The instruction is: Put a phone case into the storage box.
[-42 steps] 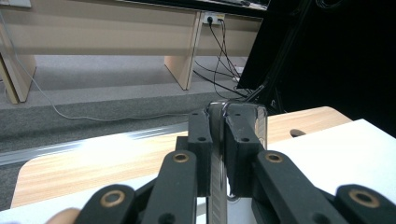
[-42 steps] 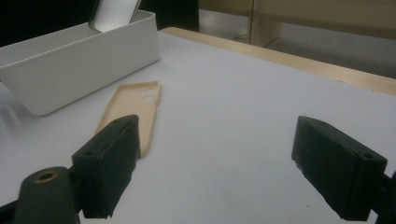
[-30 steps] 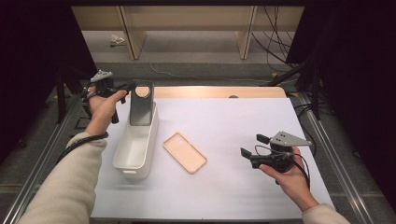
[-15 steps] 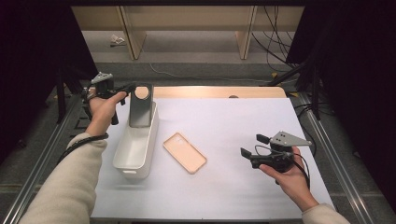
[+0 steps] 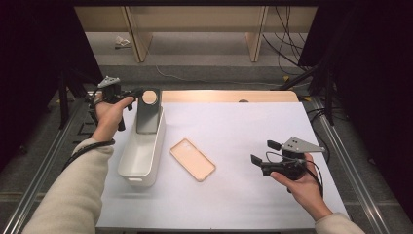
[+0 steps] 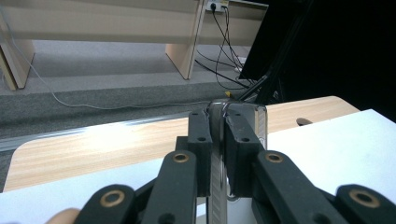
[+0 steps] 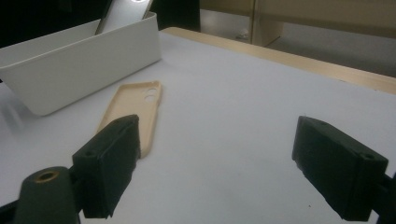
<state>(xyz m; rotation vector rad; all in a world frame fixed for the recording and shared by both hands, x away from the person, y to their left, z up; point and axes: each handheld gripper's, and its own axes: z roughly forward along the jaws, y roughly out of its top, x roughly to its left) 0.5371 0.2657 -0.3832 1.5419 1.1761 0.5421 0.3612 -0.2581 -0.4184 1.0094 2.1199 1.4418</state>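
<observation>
A dark grey phone (image 5: 148,116) with a round tan disc near its top stands upright at the far end of a white bin (image 5: 127,165). My left gripper (image 5: 138,92) is shut on the phone's upper edge. In the left gripper view the jaws pinch the phone (image 6: 260,125) edge-on, with my left gripper (image 6: 218,128) right on it. A beige phone case (image 5: 192,159) lies flat on the white mat beside the bin. My right gripper (image 5: 262,154) stands open over the mat's right side, apart from the case (image 7: 133,105), with nothing between its jaws (image 7: 215,163).
The white mat (image 5: 243,126) covers a wooden table (image 5: 229,95) whose far edge shows beyond it. Metal rails run along both sides of the table. The bin (image 7: 79,51) and the phone (image 7: 121,14) stand far left in the right gripper view.
The left gripper has shifted very slightly with the phone in it. The right gripper has stayed where it was.
</observation>
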